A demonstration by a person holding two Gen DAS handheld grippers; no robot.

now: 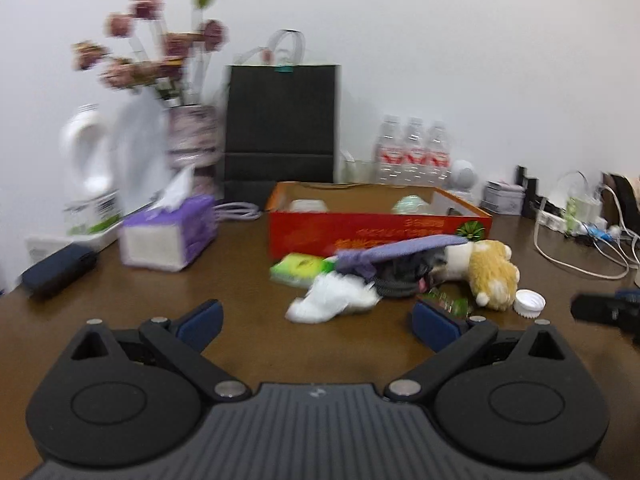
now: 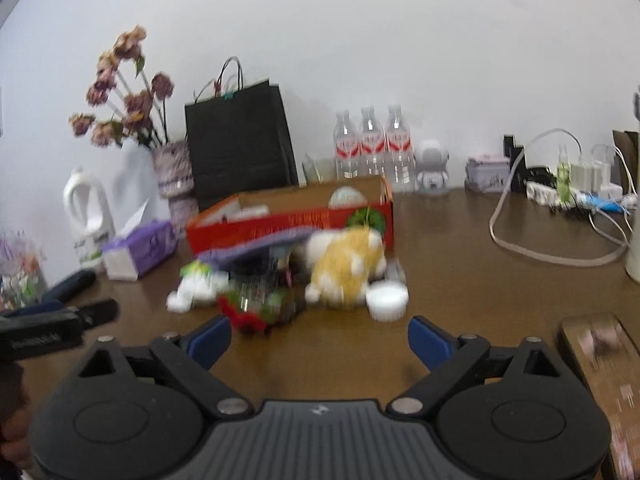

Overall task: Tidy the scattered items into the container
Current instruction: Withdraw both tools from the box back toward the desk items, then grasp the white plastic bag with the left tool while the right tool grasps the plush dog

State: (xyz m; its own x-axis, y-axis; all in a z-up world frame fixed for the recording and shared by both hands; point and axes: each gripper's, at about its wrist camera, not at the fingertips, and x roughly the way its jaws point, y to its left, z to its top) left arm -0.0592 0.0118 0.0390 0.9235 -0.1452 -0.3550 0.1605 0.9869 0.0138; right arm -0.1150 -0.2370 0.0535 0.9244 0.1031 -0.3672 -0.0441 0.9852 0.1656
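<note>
Both the left gripper point(image 1: 316, 318) and right gripper point(image 2: 319, 338) stand wide apart, gripping nothing, over bare brown table point(image 1: 240, 280); scattered pile point(image 1: 384, 276) lies against the red box point(image 1: 360, 232) front wall, beyond their tips.

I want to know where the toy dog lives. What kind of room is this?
Probably an office or a room at home. A brown table against a white wall holds water bottles, a power strip with chargers, and a vase of flowers.

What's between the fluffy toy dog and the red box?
Nothing shows there. In the right wrist view the plush dog lies right against the red box's front wall; the purple cloth lies beside it.
</note>
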